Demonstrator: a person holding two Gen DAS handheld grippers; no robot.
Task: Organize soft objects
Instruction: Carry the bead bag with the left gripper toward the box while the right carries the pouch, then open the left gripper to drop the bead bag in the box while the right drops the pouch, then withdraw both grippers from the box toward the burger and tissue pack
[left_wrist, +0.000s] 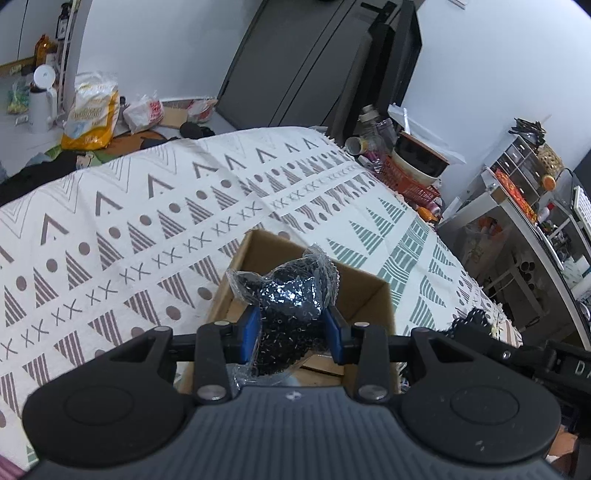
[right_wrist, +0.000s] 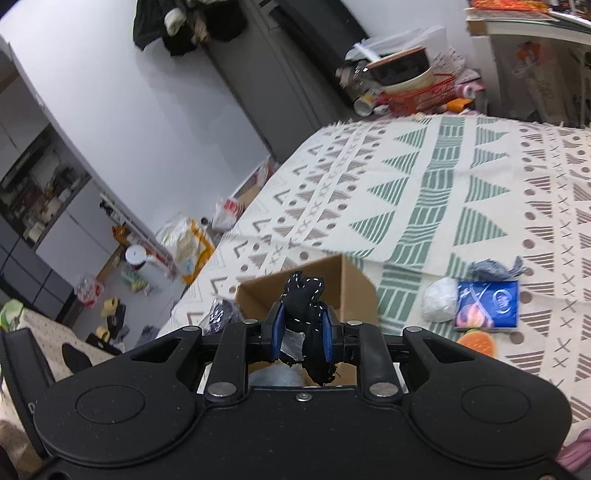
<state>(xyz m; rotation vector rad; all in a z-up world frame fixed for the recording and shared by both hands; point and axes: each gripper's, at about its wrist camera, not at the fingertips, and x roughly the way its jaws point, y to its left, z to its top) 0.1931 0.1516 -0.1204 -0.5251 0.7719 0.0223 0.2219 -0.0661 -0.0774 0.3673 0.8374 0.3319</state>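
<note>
Left wrist view: the left claw (left_wrist: 291, 328) is closed on a plastic-wrapped dark bundle (left_wrist: 286, 295), held over the open cardboard box (left_wrist: 369, 295) just ahead on the patterned cloth (left_wrist: 110, 229). The right claw (right_wrist: 302, 332) pinches a black knitted piece (right_wrist: 304, 295) before the same box; a white ball (right_wrist: 439, 299) and blue packet (right_wrist: 487, 304) lie to its right.

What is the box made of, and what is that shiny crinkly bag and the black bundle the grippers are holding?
The box looks like plain brown cardboard: matte, with thin folded walls. The bag in the left gripper seems to be clear thin plastic, since it wrinkles and glints; it holds something dark and speckled. The bundle in the right gripper looks like soft black knitted yarn or cord with white flecks, though I can't be sure.
</note>
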